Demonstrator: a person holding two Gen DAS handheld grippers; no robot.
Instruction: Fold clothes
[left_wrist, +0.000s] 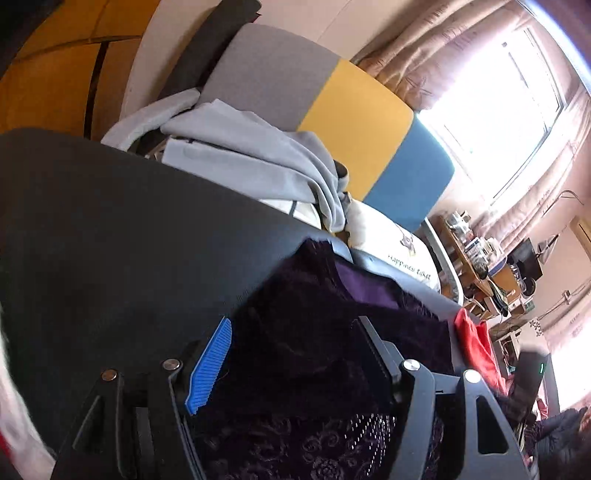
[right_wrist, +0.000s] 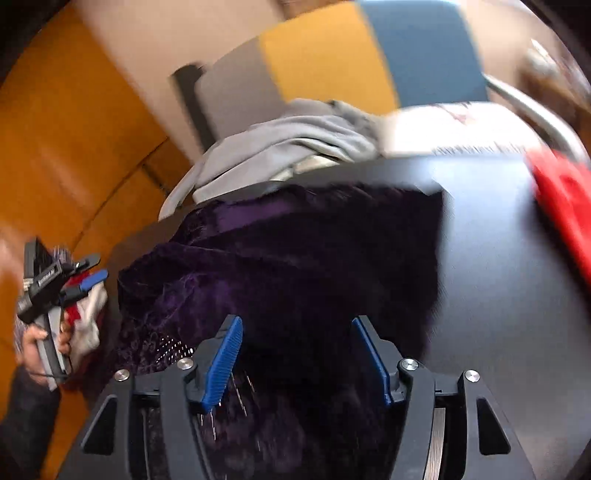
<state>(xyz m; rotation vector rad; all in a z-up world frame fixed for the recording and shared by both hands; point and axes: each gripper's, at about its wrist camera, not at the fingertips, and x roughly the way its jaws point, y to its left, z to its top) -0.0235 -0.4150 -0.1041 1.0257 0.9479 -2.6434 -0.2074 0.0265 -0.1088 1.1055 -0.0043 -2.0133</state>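
A dark purple velvet garment (right_wrist: 295, 254) lies bunched on a black table (right_wrist: 491, 258). It also shows in the left wrist view (left_wrist: 325, 332). My left gripper (left_wrist: 295, 350) is open with its fingers on either side of a fold of the garment. My right gripper (right_wrist: 295, 354) is open over the garment's near edge. The right wrist view also shows the left gripper (right_wrist: 88, 273) held in a hand at the table's left edge, beside red and white cloth (right_wrist: 86, 314).
A grey garment (left_wrist: 258, 155) is draped over a chair (left_wrist: 351, 122) with a grey, yellow and blue back behind the table. A white cushion (left_wrist: 395, 247) lies beside it. Red cloth (right_wrist: 561, 199) sits at the table's right. The floor (right_wrist: 74, 129) is orange.
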